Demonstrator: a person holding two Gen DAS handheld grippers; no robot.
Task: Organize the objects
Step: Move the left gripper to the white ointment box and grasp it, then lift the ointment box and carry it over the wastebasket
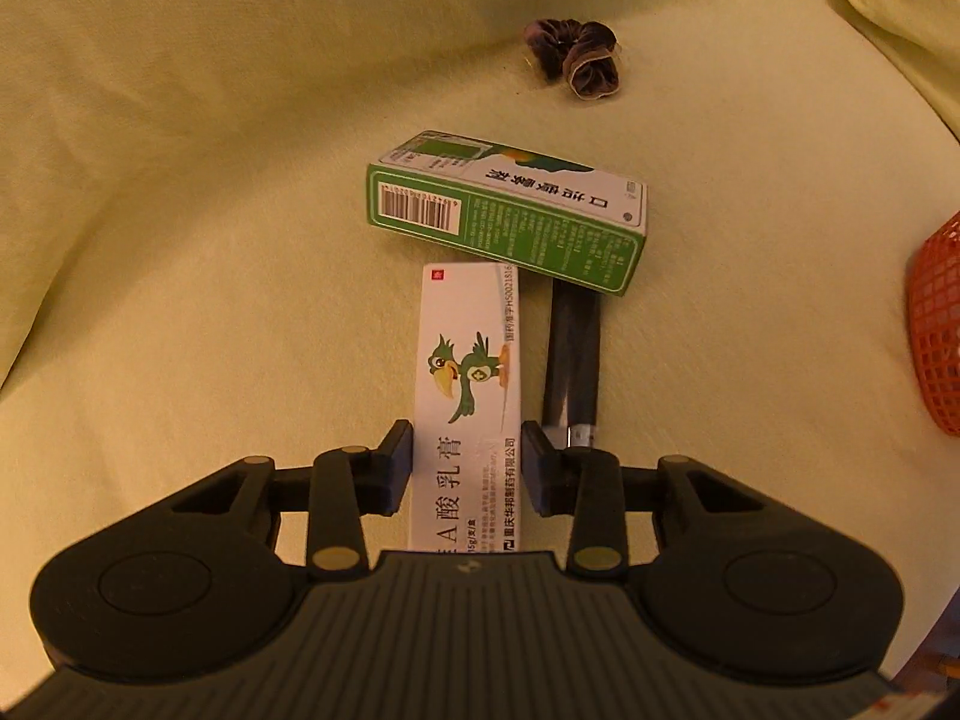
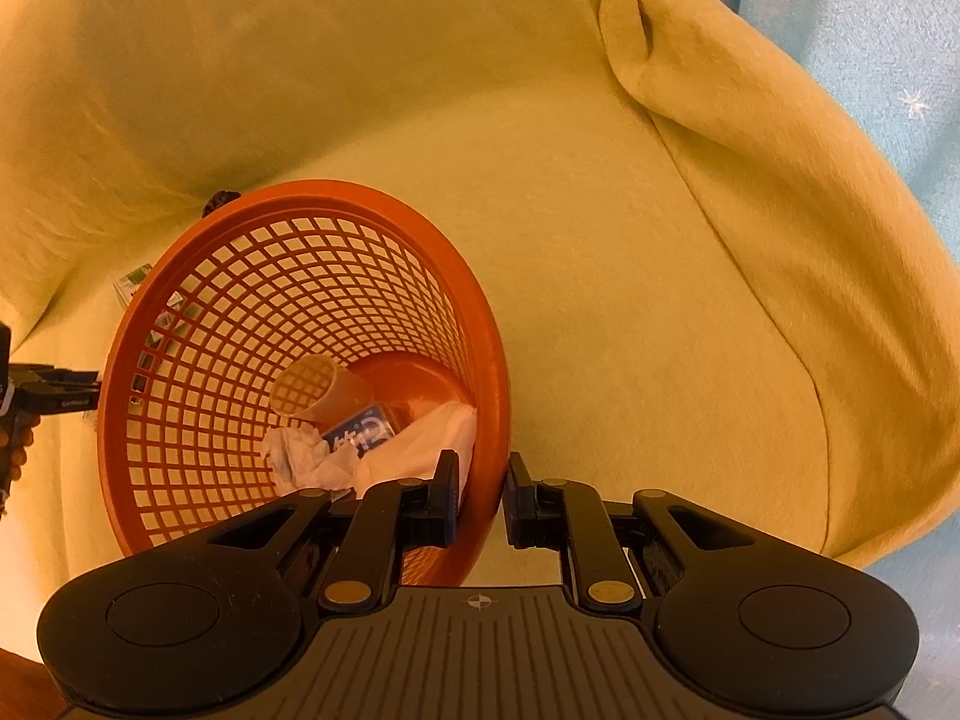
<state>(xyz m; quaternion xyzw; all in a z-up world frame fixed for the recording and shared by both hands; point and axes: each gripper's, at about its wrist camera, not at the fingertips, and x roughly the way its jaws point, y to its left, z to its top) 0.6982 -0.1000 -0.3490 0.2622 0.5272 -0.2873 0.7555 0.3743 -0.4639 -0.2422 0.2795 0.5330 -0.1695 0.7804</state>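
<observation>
In the left wrist view my left gripper (image 1: 468, 462) is shut on a long white box with a green bird print (image 1: 465, 372), one pad against each long side. Just beyond lies a green medicine box (image 1: 510, 210), tilted, its near corner over a black stick-shaped object (image 1: 570, 354). A brown scrunchie (image 1: 576, 60) lies farther back. My right gripper (image 2: 482, 501) is shut on the rim of a tipped orange mesh basket (image 2: 300, 192), with one finger inside and one outside. Inside it are a beige cup (image 2: 318, 390), a blue packet (image 2: 360, 435) and crumpled white tissue (image 2: 300, 456).
Everything rests on a yellow blanket (image 1: 180, 240) draped over a soft seat, rising into folds at the back and right. The basket's edge (image 1: 939, 330) shows at the right of the left view. Pale blue fabric (image 2: 870, 30) lies past the blanket. A hand (image 2: 15, 450) shows at the far left.
</observation>
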